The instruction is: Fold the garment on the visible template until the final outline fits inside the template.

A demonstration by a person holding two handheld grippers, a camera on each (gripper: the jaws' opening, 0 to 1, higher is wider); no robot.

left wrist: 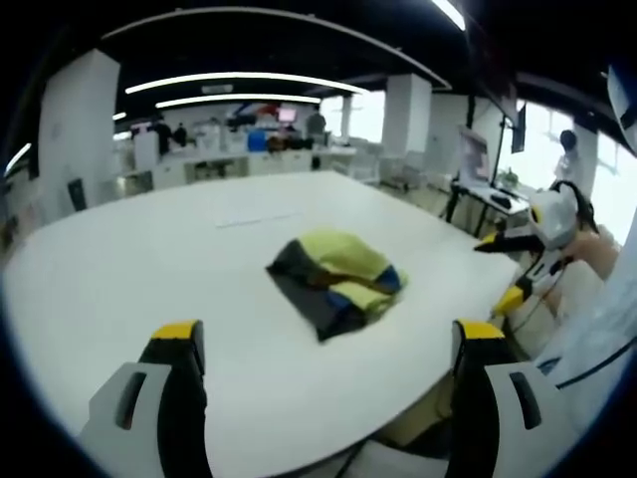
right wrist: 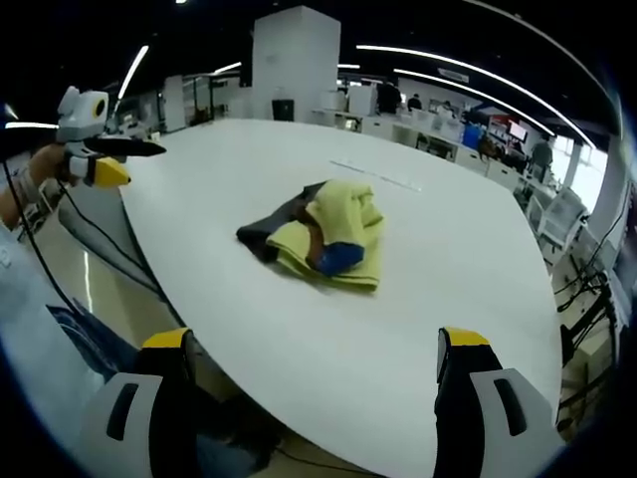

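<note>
Both my grippers, left gripper (left wrist: pixel 323 344) and right gripper (right wrist: pixel 314 354), gape wide, empty. Garment (left wrist: pixel 335 281) bunched mid-table (left wrist: pixel 149 249), long axis 10-to-4; no readable writing.

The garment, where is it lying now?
The garment lies bunched on the white table, central in both views, ahead of the open left gripper and right gripper, touching neither.

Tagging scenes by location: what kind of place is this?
Probably an open-plan office or lab: a big white table holding the crumpled garment, rows of desks behind, strip ceiling lights, and a monitor on a stand.
</note>
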